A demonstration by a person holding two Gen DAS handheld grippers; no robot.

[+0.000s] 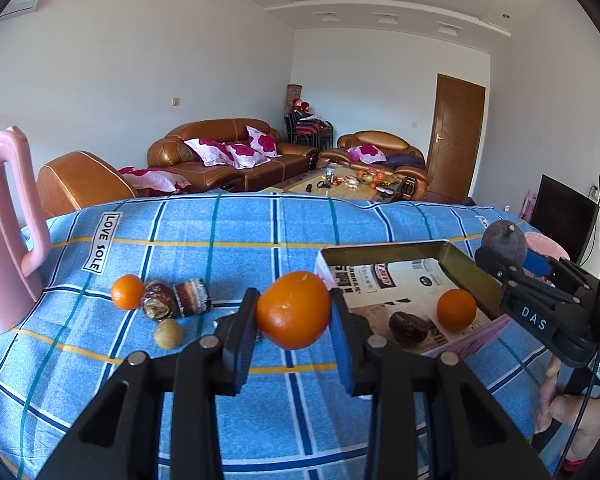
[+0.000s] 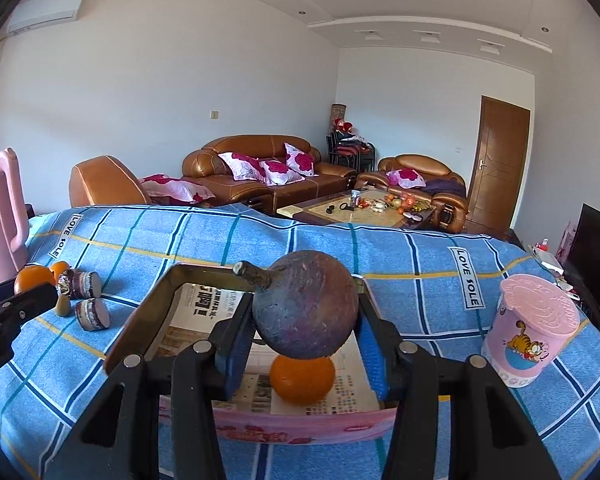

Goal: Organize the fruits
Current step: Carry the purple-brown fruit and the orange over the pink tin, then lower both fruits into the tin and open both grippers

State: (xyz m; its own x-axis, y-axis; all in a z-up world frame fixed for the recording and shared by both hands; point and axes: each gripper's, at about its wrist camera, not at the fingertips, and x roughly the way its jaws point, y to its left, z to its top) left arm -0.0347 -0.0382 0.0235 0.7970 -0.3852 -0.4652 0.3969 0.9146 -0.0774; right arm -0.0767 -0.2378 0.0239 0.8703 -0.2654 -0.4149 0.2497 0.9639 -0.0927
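Note:
My left gripper (image 1: 293,310) is shut on an orange (image 1: 294,308) and holds it above the blue checked cloth, just left of the open box (image 1: 384,249). My right gripper (image 2: 306,320) is shut on a dark purple round fruit with a stem (image 2: 306,312) and holds it over the box (image 2: 152,304). It also shows in the left wrist view (image 1: 505,243). Inside the box lie an orange (image 1: 456,309) and a dark fruit (image 1: 408,329). The boxed orange shows under the purple fruit (image 2: 302,380). On the cloth to the left lie a small orange (image 1: 127,292), two dark cut fruit halves (image 1: 176,298) and a small tan fruit (image 1: 168,333).
A pink kettle (image 1: 4,236) stands at the table's left edge. A pink cup with a cartoon cat (image 2: 530,336) stands right of the box. Sofas and a coffee table lie beyond the table's far edge.

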